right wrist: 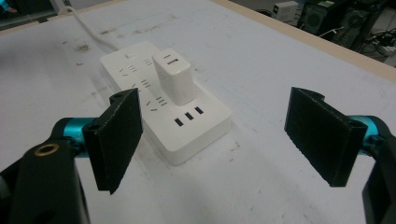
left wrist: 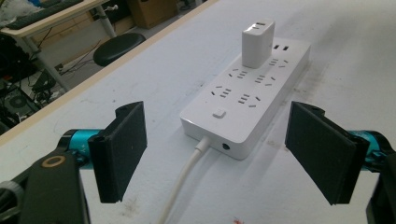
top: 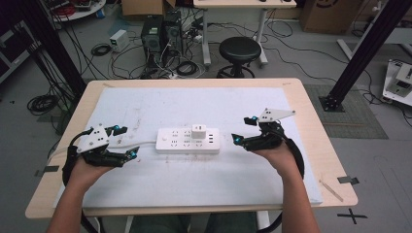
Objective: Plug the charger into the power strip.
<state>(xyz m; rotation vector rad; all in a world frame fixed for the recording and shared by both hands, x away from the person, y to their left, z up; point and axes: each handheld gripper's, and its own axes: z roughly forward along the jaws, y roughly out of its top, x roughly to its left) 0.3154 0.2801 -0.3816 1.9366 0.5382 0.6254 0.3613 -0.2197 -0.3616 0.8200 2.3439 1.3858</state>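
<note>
While both claws gape wide and empty, glossy white slab-shaped power strip [top: 187, 141] bearing boxy charger [top: 198, 131] on scuffed mat [top: 145, 107].

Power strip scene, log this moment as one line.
left gripper: open, left of power strip | right gripper: open, right of it | charger: plugged in, upright

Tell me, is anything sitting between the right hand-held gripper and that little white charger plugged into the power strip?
Nothing visible does. The right hand-held gripper is open beside the power strip's USB end, with bare white mat between them. The charger stands upright on the strip, nothing covering it, seen past the open jaws in the right gripper view.
</note>
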